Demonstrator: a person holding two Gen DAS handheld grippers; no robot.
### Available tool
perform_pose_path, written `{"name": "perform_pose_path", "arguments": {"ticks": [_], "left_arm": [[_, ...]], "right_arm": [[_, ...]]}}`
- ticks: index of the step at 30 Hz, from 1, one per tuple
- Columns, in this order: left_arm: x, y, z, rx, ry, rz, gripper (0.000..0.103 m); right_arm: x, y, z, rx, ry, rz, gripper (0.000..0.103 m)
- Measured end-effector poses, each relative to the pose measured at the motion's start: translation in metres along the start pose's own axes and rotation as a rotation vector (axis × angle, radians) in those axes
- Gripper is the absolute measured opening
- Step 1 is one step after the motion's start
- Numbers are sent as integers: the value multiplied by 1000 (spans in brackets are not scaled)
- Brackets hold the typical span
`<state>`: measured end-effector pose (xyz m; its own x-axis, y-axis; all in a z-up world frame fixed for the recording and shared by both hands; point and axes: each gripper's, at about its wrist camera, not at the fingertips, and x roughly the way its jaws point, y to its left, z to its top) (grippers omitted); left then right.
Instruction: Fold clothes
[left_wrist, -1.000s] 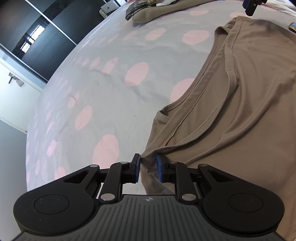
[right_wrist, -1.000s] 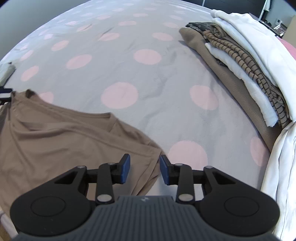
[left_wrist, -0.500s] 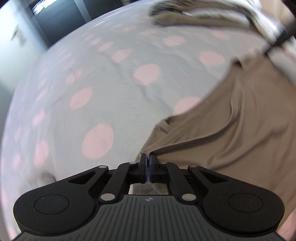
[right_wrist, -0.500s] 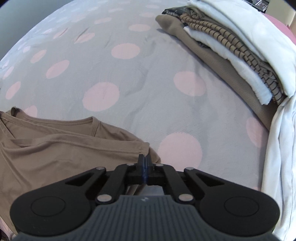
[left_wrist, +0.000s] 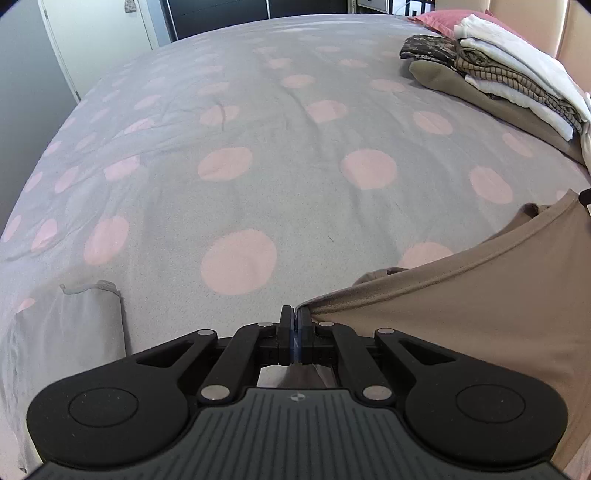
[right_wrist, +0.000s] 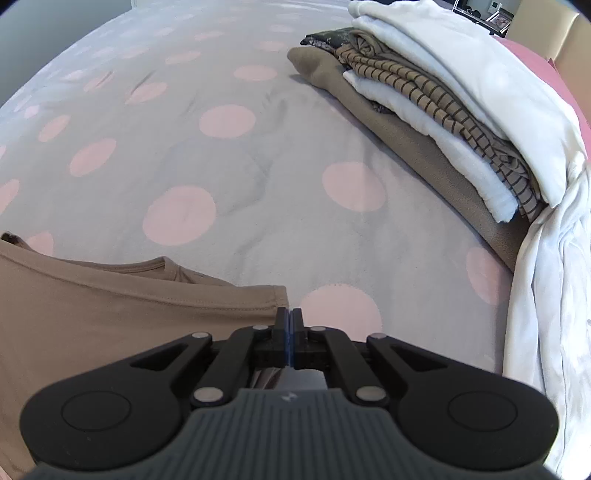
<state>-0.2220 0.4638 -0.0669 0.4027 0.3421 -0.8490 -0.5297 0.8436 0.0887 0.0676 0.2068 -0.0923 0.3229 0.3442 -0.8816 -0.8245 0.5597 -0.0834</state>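
The tan shirt (left_wrist: 461, 314) hung taut at the near edge of the polka-dot bedspread (left_wrist: 258, 166), its long axis running left to right between the grippers. The left gripper (left_wrist: 295, 325) was clenched on one corner, the right gripper (right_wrist: 289, 325) on the other. Folded clothes (right_wrist: 424, 103) lay stacked far right

So the count: one bed (left_wrist: 258, 129) with a grey, pink-dotted cover. One loose tan shirt (right_wrist: 110, 314) on it, at the near edge. Two grippers, left gripper (left_wrist: 295, 325) and right gripper (right_wrist: 289, 325), one on each end of that shirt. One stack of folded clothes (right_wrist: 424, 96) at the bed's far right side, about five pieces in it, hard to tell exactly.
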Motion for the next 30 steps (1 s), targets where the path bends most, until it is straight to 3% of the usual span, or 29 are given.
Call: {"name": "perform_pose_path", "arguments": {"ticks": [5, 8, 10, 11, 12, 20, 30], "left_arm": [[15, -5, -3, 9, 42, 2, 3], [8, -6, -7, 8, 41, 16, 10], [2, -7, -10, 8, 41, 25, 17], [0, -7, -11, 8, 41, 30, 18], [-3, -8, -12, 8, 40, 34, 18], [-23, -12, -22, 7, 39, 69, 19], [-47, -46, -60, 69, 147, -47, 19]], "right_arm": [[18, 5, -1, -11, 47, -15, 1], [18, 5, -3, -12, 65, -15, 6], [13, 0, -4, 8, 63, -2, 20], [10, -2, -5, 21, 64, 9, 33], [7, -4, -7, 37, 65, 21, 35], [-17, -10, -35, 122, 113, 154, 38], [-37, -3, -85, 59, 179, 240, 38]]}}
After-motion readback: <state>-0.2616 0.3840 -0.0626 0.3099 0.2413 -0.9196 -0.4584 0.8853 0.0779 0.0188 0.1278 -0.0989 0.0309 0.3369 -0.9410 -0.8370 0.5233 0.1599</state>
